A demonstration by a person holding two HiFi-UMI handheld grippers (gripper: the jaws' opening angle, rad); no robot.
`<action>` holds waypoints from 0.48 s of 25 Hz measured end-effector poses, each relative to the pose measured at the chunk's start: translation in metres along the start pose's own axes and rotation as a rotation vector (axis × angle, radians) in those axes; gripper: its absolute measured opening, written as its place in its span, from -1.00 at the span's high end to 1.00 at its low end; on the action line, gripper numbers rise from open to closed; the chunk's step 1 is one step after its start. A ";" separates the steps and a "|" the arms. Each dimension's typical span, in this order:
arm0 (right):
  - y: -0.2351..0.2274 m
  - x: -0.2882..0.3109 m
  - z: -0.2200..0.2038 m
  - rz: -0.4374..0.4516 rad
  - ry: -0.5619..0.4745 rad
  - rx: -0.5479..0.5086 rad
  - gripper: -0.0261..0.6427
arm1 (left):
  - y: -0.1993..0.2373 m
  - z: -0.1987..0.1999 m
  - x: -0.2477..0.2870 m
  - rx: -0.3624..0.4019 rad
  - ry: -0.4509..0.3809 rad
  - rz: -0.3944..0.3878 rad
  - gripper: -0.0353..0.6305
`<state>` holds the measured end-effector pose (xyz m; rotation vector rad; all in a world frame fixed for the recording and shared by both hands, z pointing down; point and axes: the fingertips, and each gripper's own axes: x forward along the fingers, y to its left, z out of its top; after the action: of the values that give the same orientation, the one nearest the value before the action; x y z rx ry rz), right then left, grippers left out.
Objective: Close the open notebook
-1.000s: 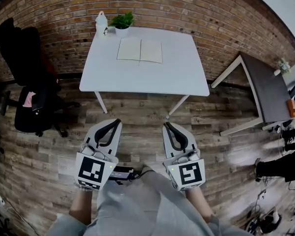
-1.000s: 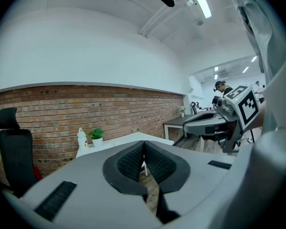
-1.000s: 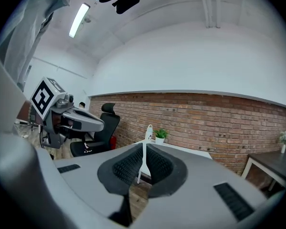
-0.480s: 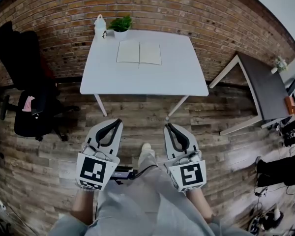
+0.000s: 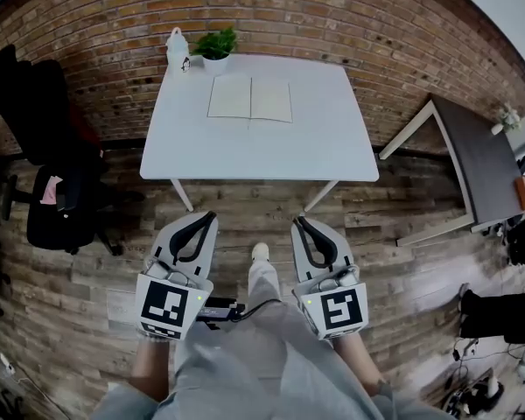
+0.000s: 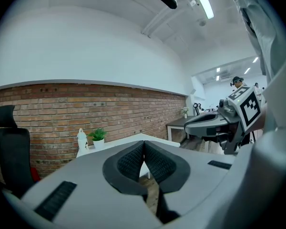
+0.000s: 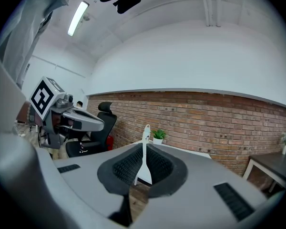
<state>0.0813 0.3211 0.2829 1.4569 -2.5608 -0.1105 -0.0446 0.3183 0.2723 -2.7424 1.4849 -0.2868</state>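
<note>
An open notebook [image 5: 249, 100] with cream pages lies flat near the back of a white table [image 5: 262, 147] against the brick wall. My left gripper [image 5: 203, 219] and right gripper [image 5: 299, 224] are both shut and empty, held side by side over the wooden floor, well short of the table's front edge. In the left gripper view the left gripper [image 6: 144, 144] shows its pads pressed together, with the table [image 6: 133, 140] beyond. From the right gripper view, the right gripper [image 7: 144, 147] is likewise shut with nothing between the pads.
A potted plant [image 5: 217, 44] and a white bottle [image 5: 177, 49] stand at the table's back left corner. A black office chair [image 5: 44, 147] is at the left, a dark-topped desk [image 5: 477, 164] at the right. The person's foot [image 5: 260, 253] shows on the floor between the grippers.
The table has come slightly nearer and shifted a little in the head view. A foot has stepped forward between the grippers. Both grippers stay shut.
</note>
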 end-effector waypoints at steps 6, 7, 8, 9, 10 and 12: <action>-0.040 0.044 -0.006 0.000 -0.015 0.017 0.77 | 0.022 0.002 0.050 0.007 0.002 0.017 0.84; -0.046 0.052 -0.007 0.004 -0.013 0.018 0.77 | 0.027 0.003 0.059 0.006 0.004 0.020 0.84; -0.052 0.060 -0.008 0.010 -0.002 0.018 0.77 | 0.031 0.003 0.067 0.004 0.006 0.023 0.84; -0.058 0.068 -0.010 0.019 0.014 0.016 0.77 | 0.035 0.004 0.076 0.001 0.009 0.027 0.84; -0.064 0.077 -0.012 0.028 0.026 0.014 0.77 | 0.040 0.004 0.085 -0.002 0.012 0.032 0.84; -0.078 0.096 -0.015 0.043 0.038 0.013 0.77 | 0.050 0.005 0.103 -0.003 0.022 0.045 0.84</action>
<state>0.1018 0.1992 0.2974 1.3933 -2.5657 -0.0594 -0.0298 0.2049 0.2791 -2.7123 1.5510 -0.3152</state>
